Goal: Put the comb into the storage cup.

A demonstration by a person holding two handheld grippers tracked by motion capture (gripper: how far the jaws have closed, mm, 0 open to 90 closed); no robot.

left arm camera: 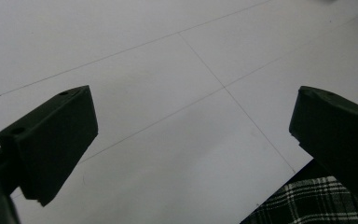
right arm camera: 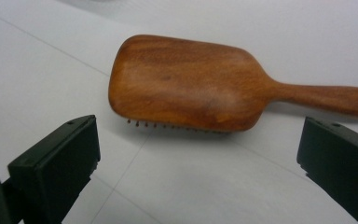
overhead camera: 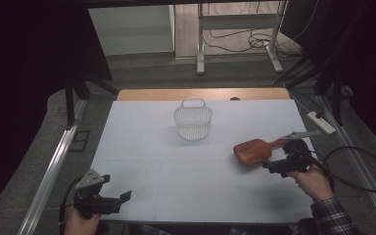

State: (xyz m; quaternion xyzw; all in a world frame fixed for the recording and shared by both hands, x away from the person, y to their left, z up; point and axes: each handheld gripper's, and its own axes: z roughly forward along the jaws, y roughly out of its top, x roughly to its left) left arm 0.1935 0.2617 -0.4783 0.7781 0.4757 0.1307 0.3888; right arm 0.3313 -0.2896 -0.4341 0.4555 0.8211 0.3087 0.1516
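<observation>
A brown wooden paddle hairbrush [overhead camera: 254, 151] lies bristles down on the white table sheet, right of centre, its handle toward the right edge. In the right gripper view the hairbrush [right arm camera: 191, 84] lies just beyond the open jaws, untouched. My right gripper [overhead camera: 274, 167] hovers at the brush's near right side, open, with nothing between its fingers. A white mesh basket [overhead camera: 192, 120] with a handle stands upright at the back middle. My left gripper [overhead camera: 122, 197] rests at the near left corner, open, over bare sheet [left arm camera: 182, 107].
The white sheet [overhead camera: 176, 171] covers the table; a wooden strip [overhead camera: 200, 94] shows along the far edge. A white power strip [overhead camera: 321, 122] and cables lie off the right side. Metal rails flank the table. A plaid sleeve [left arm camera: 307, 205] shows at the near edge.
</observation>
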